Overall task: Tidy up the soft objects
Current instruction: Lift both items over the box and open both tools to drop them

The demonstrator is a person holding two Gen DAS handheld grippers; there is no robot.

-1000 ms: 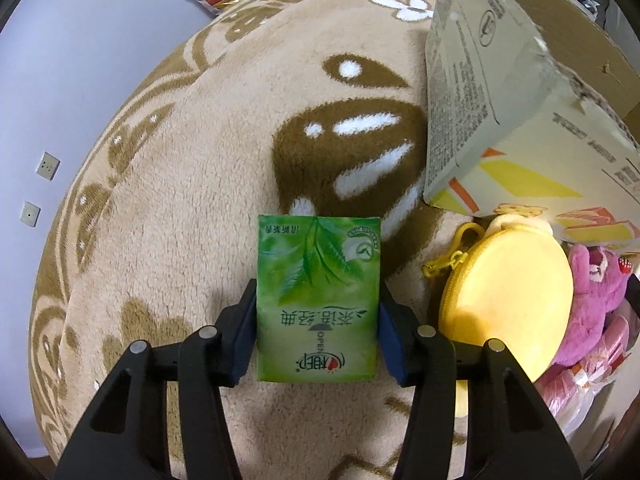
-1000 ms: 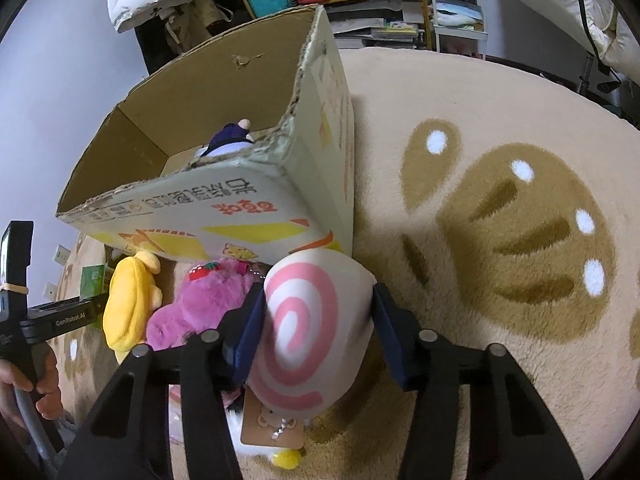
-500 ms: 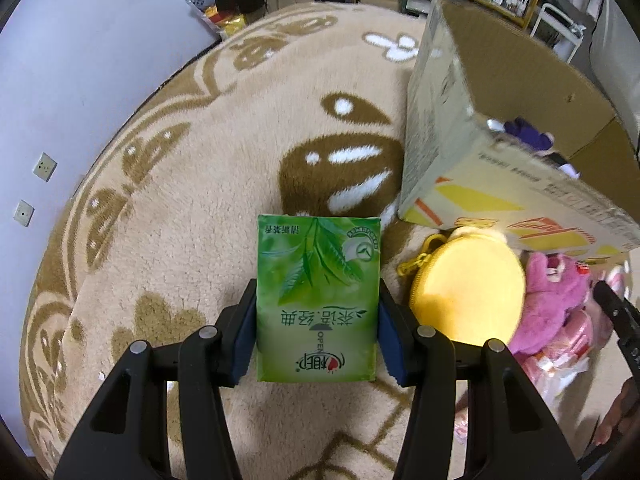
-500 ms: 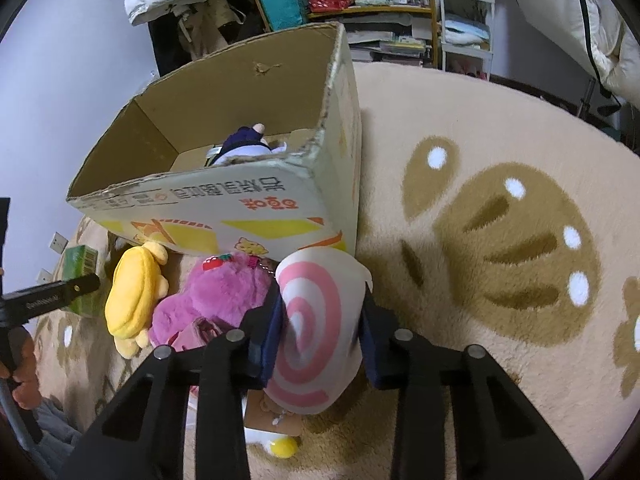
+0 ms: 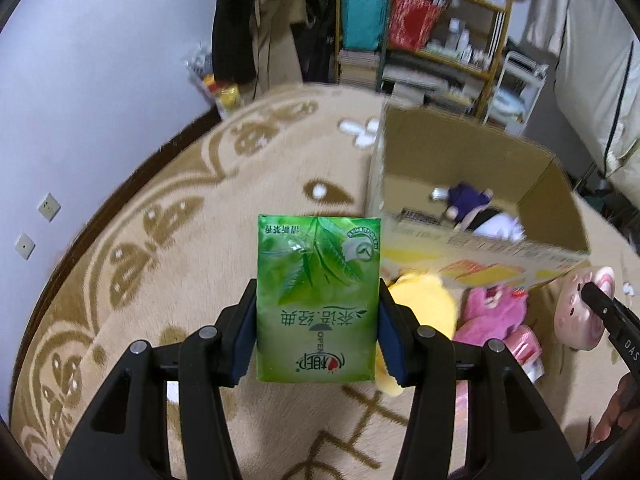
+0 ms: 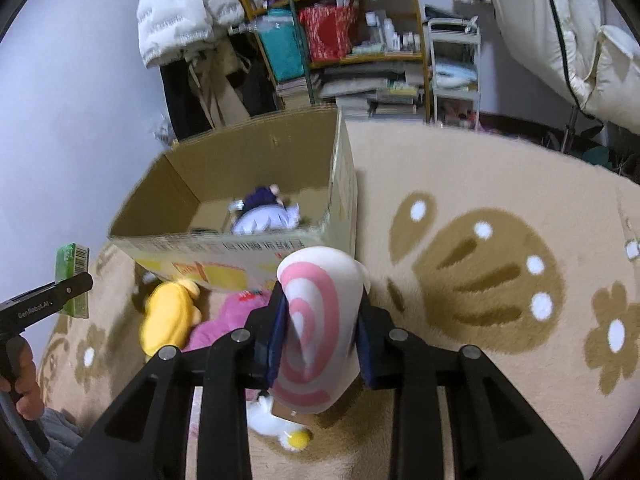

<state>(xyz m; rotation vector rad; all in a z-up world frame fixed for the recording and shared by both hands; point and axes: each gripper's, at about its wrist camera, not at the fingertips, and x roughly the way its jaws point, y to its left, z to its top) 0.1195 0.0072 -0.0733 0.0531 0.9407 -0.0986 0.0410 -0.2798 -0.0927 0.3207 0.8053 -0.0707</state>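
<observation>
Between left gripper [image 5: 318, 330] pads, green tissue pack [image 5: 318, 304]

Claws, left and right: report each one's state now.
Left claw: shut on the green tissue pack.
Right claw: shut on the pink-swirl plush, which it squeezes.

We see a beige rug [image 6: 500, 184] with brown paw and flower patterns covering the floor, edged by dark flooring along the pale wall. On it stands an open cardboard box [image 5: 476, 148], and just in front of the box's printed wall lie a yellow plush [image 6: 170, 320] and a pink plush [image 5: 494, 314] side by side, touching. Nearer to us in the right wrist view a small white and yellow toy [image 6: 280, 428] lies on the rug, partly hidden.
</observation>
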